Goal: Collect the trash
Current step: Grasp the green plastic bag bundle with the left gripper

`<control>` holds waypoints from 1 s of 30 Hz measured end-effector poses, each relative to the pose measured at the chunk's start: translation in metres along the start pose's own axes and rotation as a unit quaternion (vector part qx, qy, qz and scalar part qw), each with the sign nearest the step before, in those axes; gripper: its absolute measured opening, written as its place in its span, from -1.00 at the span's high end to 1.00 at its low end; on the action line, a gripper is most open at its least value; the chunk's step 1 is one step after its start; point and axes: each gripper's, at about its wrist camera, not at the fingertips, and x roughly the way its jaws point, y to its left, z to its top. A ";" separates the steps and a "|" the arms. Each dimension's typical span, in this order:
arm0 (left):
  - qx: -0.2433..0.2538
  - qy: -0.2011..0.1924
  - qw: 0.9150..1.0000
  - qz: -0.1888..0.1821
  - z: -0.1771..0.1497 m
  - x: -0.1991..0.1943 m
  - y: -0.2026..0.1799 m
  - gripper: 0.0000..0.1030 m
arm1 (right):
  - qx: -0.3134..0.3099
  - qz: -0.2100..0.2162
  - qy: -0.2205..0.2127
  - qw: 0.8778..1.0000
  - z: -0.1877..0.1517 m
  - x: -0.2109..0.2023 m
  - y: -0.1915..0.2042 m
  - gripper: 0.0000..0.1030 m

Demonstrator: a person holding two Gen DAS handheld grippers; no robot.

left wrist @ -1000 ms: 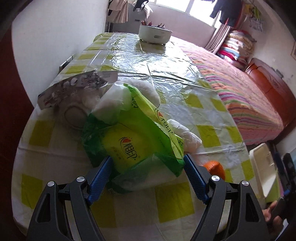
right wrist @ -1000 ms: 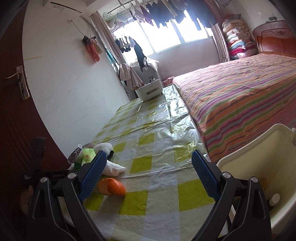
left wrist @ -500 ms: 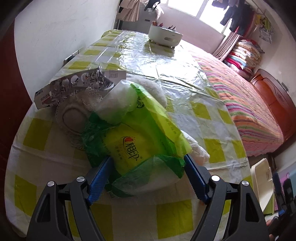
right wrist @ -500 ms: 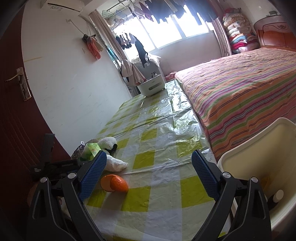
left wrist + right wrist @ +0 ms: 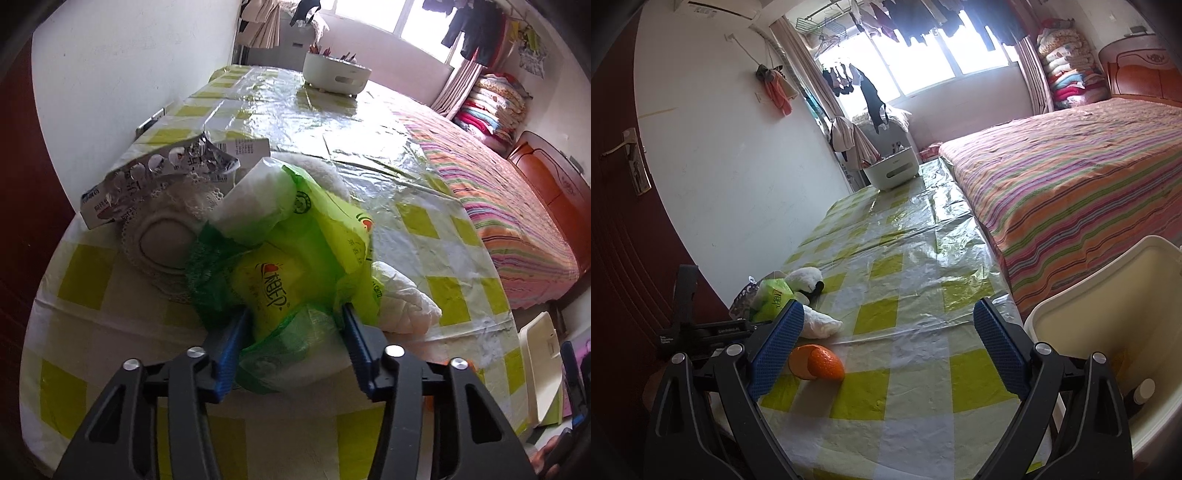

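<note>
The left gripper jaws have just been closing and now pinch a crumpled green tissue packet on the checked bench, its far end hiding a white plush toy, while the right gripper jaws gape empty.

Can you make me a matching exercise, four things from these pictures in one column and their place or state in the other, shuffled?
Things:
1. green wrapper
2. orange peel
3. white bin
4. right gripper

Place or state:
A. stands beside the table edge
B. open, holding nothing
C. pinched between the left gripper jaws
D. lies loose on the checked tablecloth

Pairs: 1-C, 2-D, 3-A, 4-B
</note>
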 end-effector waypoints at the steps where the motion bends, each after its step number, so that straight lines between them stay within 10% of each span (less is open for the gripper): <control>1: 0.003 -0.004 1.000 0.000 0.000 -0.002 -0.001 0.27 | -0.003 0.001 0.001 1.000 -0.001 0.000 0.001 -0.78; 14: 0.045 -0.122 0.992 0.007 -0.001 -0.059 -0.009 0.50 | -0.084 0.081 0.096 0.988 -0.020 0.036 0.047 -0.78; 30: 0.063 -0.126 0.990 -0.018 -0.007 -0.069 -0.018 0.49 | -0.222 0.052 0.194 0.954 -0.039 0.104 0.106 -0.70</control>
